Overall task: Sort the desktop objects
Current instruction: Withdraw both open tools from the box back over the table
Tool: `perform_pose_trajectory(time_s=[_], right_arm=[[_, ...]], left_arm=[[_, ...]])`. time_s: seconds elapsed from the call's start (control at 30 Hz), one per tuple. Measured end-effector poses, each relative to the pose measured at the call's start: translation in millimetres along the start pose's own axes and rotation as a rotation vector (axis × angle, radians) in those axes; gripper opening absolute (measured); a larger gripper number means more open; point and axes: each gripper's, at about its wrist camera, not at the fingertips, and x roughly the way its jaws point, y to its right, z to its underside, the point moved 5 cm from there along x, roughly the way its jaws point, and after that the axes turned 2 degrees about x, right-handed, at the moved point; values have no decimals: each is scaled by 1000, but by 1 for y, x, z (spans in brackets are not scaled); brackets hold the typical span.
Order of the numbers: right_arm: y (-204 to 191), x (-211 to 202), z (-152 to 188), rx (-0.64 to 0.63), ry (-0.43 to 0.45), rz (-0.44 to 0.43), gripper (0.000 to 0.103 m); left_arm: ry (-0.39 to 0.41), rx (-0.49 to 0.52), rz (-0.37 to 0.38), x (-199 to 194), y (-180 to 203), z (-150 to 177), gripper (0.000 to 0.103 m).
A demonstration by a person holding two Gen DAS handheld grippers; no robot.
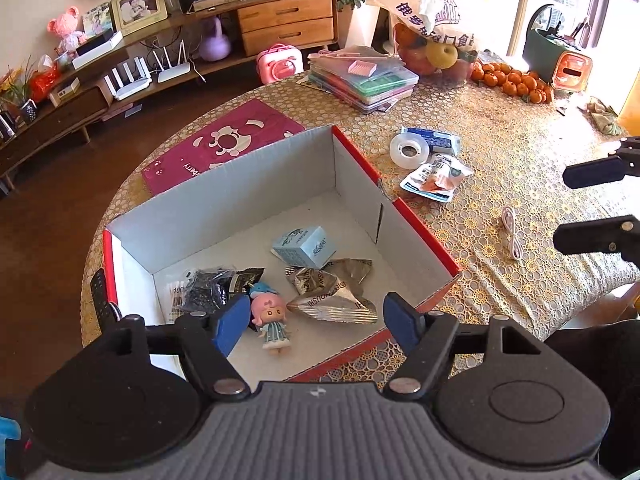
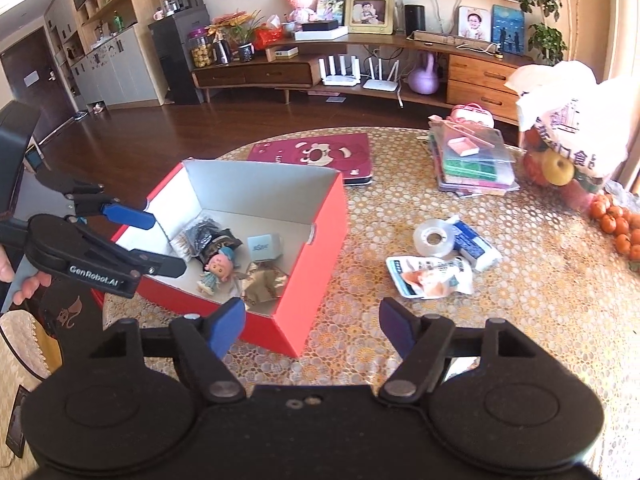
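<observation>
A red box [image 1: 424, 232] [image 2: 320, 240] with a white inside sits on the round table. In it lie a pink-haired doll [image 1: 274, 320] [image 2: 218, 270], a light blue carton [image 1: 306, 246] [image 2: 264, 246], crumpled foil wrappers [image 1: 332, 288] [image 2: 264, 284] and a dark packet [image 1: 212, 290] [image 2: 208, 234]. My left gripper [image 1: 316, 322] [image 2: 158, 240] hangs open over the box's near end, empty. My right gripper [image 2: 312, 326] [image 1: 576, 206] is open and empty over the tablecloth right of the box. On the cloth lie a tape roll [image 1: 409, 151] [image 2: 434, 237], a blue-and-white pack [image 1: 436, 139] [image 2: 478, 246], a torn snack packet [image 1: 434, 178] [image 2: 430, 276] and a white cable [image 1: 512, 236].
A stack of plastic cases [image 1: 362, 76] [image 2: 472, 156], a bag of fruit [image 1: 432, 20] [image 2: 568, 128], tangerines [image 1: 512, 80] [image 2: 618, 224] and a magenta bear-print pad [image 1: 224, 146] [image 2: 316, 154] lie farther back. A hand [image 2: 24, 280] holds the left gripper. The table edge curves at the left.
</observation>
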Motion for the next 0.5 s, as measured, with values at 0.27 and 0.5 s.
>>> perform_pose_trajectory(time_s=[0.27, 0.5], right_arm=[[37, -18, 8, 60, 24, 52, 82], [62, -23, 21, 95, 23, 96, 84]], left_arm=[[19, 28, 25, -2, 27, -5, 81], [49, 41, 52, -4, 49, -12, 88]])
